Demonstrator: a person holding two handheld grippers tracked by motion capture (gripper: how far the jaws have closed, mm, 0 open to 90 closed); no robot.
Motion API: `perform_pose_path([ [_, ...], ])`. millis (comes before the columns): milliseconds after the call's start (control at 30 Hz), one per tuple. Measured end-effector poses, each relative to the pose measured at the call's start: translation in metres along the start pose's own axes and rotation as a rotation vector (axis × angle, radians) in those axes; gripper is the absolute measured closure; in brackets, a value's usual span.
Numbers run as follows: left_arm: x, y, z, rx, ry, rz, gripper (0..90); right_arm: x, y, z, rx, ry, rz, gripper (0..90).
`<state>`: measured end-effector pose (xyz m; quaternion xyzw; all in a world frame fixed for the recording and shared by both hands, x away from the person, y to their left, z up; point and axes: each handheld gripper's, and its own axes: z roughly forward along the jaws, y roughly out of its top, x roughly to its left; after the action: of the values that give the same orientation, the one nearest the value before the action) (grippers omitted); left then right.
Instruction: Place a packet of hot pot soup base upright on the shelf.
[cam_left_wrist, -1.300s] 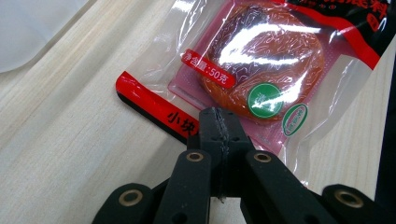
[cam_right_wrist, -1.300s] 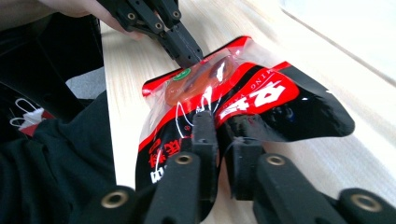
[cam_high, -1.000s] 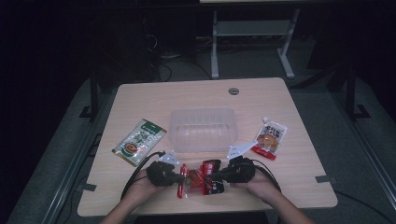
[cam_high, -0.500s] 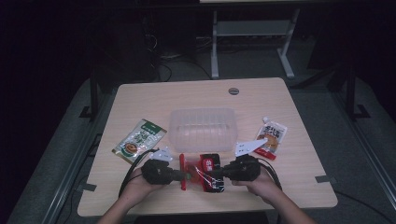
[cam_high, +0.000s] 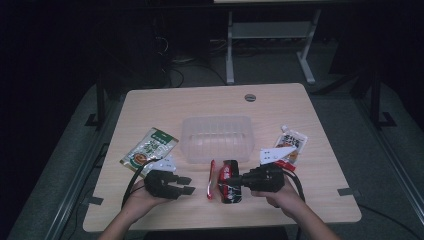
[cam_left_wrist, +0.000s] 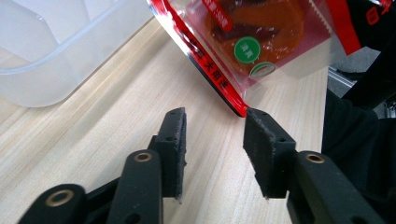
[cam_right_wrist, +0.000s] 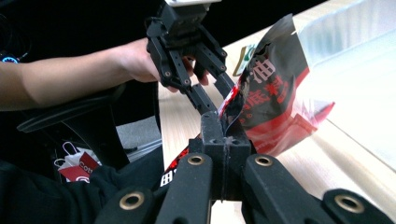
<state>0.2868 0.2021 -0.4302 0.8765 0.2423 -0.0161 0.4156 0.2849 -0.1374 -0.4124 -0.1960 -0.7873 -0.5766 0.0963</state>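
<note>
A red and black snack packet (cam_high: 229, 187) hangs just above the table near its front edge, with my right gripper (cam_high: 244, 180) shut on its right end. In the right gripper view the jaws (cam_right_wrist: 224, 127) pinch the packet (cam_right_wrist: 273, 100) by its edge, and it stands tilted up. My left gripper (cam_high: 189, 186) sits to the packet's left, open and holding nothing. In the left gripper view the open gripper (cam_left_wrist: 213, 122) points at the packet's lower corner (cam_left_wrist: 243, 109), which almost touches the right jaw. The left gripper (cam_right_wrist: 212, 77) is also seen from the right gripper view, beyond the packet.
A clear plastic container (cam_high: 217, 137) stands mid-table just behind the packet. A green packet (cam_high: 150, 147) lies to its left and an orange and white packet (cam_high: 291, 145) to its right. Bare wood stretches behind the container, with a grommet hole (cam_high: 250, 97).
The left gripper has come off the packet's left end and now stands open beside it. The right gripper keeps its hold, and the packet has shifted slightly right.
</note>
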Motion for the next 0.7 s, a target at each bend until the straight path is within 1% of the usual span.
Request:
perform_pose_path([
  [33,0.000,0.000,0.001,0.001,0.001,0.001,55.7,0.001,0.001,0.000,-0.002,0.000,0.004,90.0],
  [100,0.000,0.000,0.002,0.009,-0.005,0.009,52.5,0.001,0.002,-0.002,-0.007,-0.001,-0.003,90.0],
  [133,-0.001,0.000,0.002,0.008,-0.004,0.008,51.3,0.001,0.003,-0.002,-0.010,-0.002,-0.012,90.0],
  [233,-0.003,0.000,0.003,0.015,-0.016,0.004,46.3,0.002,0.005,-0.005,-0.014,-0.008,-0.011,90.0],
  [300,-0.004,0.000,0.002,0.026,-0.025,0.019,44.7,0.003,0.008,-0.008,-0.017,-0.010,-0.013,90.0],
  [433,-0.008,0.004,0.001,0.037,-0.020,0.040,39.0,0.003,0.012,-0.012,-0.008,-0.017,-0.030,90.0],
  [467,-0.010,0.005,-0.001,0.044,-0.013,0.051,38.3,0.003,0.014,-0.013,-0.008,-0.019,-0.032,90.0],
  [533,-0.011,0.005,-0.002,0.036,-0.016,0.047,37.7,0.002,0.019,-0.015,-0.005,-0.022,-0.050,90.0],
  [567,-0.012,0.004,-0.003,0.033,-0.018,0.040,37.6,0.002,0.022,-0.017,-0.008,-0.022,-0.050,90.0],
  [600,-0.012,0.004,-0.004,0.038,-0.015,0.044,37.4,0.001,0.024,-0.018,-0.011,-0.021,-0.058,90.0],
  [667,-0.012,0.002,-0.005,0.034,-0.011,0.047,37.4,0.000,0.029,-0.021,-0.019,-0.024,-0.060,90.0],
  [700,-0.012,0.002,-0.005,0.033,-0.008,0.046,37.4,-0.001,0.031,-0.022,-0.021,-0.031,-0.068,90.0],
])
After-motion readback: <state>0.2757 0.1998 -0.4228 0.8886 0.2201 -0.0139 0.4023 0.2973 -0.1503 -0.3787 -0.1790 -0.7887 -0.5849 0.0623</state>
